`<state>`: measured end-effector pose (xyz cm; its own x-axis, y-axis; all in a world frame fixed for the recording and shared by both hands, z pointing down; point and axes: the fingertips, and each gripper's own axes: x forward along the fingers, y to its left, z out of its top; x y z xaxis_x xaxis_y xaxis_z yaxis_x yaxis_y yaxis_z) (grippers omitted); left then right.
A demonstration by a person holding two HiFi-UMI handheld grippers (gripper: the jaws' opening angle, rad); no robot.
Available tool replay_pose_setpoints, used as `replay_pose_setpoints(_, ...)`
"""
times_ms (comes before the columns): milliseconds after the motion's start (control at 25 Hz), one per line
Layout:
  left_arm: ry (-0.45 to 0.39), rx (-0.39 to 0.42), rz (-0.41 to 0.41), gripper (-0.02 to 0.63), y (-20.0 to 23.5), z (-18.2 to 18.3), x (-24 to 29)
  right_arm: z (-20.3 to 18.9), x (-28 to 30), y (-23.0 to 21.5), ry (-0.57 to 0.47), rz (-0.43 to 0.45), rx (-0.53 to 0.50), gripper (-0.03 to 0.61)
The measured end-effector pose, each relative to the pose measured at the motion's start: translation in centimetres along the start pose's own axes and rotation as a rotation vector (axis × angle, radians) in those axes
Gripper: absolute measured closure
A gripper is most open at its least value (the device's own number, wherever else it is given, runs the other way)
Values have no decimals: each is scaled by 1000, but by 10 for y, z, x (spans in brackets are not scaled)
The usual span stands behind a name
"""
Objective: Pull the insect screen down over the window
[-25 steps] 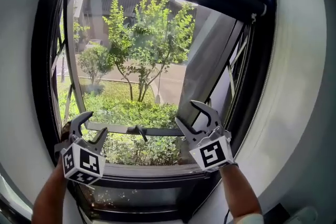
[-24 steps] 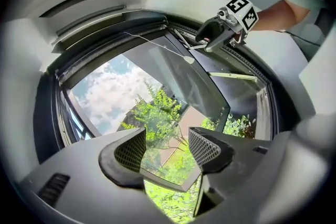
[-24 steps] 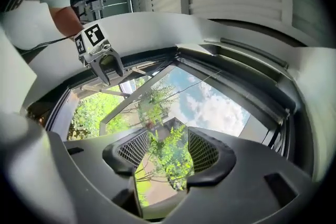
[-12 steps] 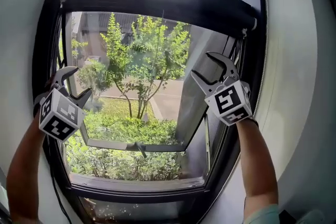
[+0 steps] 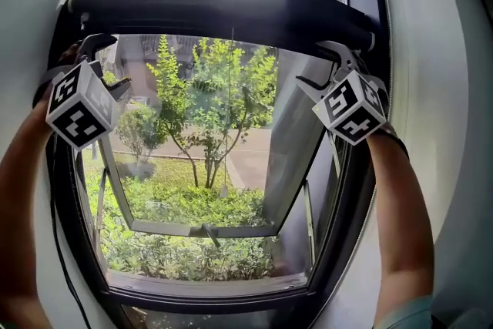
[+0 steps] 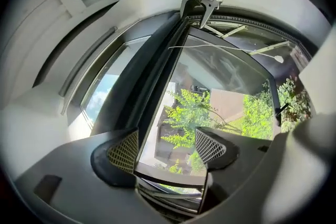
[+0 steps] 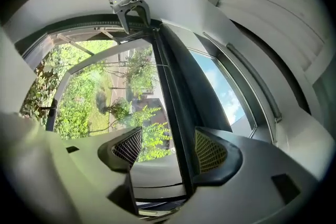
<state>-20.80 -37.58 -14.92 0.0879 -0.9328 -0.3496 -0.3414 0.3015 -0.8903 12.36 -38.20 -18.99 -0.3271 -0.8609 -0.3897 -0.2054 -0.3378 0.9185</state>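
Observation:
The insect screen is rolled up in a dark cassette (image 5: pixel 223 4) across the window's top, with its dark bottom rail (image 5: pixel 231 31) just under it. My left gripper (image 5: pixel 112 62) is raised to the rail's left end, and its jaws have just been opening. In the left gripper view the rail (image 6: pixel 157 76) runs into the gap beside the left pad (image 6: pixel 124 151), unpressed. My right gripper (image 5: pixel 314 65) is at the rail's right end, its jaws also just opening. There the rail (image 7: pixel 170 92) passes between the pads (image 7: pixel 210 150) without being pinched.
The glass sash (image 5: pixel 200 227) below is tilted outward, with a handle (image 5: pixel 209 233) on its lower bar. A thin white pull cord (image 5: pixel 231 96) hangs mid-window. The dark frame (image 5: pixel 362 189) and white wall (image 5: pixel 439 127) close in on both sides. Trees stand outside.
Both grippers have risen from the sash's lower bar to the rolled screen at the top. Their jaws stand wider than before, and both cubes have rolled.

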Motion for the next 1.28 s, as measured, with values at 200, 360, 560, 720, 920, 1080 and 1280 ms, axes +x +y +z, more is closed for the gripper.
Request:
replay_pose_setpoints(200, 15, 38, 12, 267, 23, 10, 16, -11, 17, -11, 79, 31, -67, 284)
replay_pose_setpoints(360, 48, 81, 19, 261, 25, 1, 30, -15, 26, -10, 119, 42, -102, 284)
replay_pose_setpoints(560, 60, 92, 41, 253, 34, -6, 42, -19, 37, -9, 130, 48, -145, 284)
replay_pose_setpoints(720, 52, 85, 55, 252, 40, -2, 47, -22, 39, -11, 119, 43, -150, 284)
replay_pose_setpoints(920, 73, 91, 55, 250, 44, -3, 51, -25, 38, -11, 122, 44, -169, 285)
replay_pose_setpoints(1080, 134, 171, 60, 250, 45, -9, 60, -25, 38, -9, 144, 60, -208, 285)
replay_pose_setpoints(1280, 166, 192, 71, 251, 46, -12, 66, -24, 39, -9, 174, 64, -248, 285)
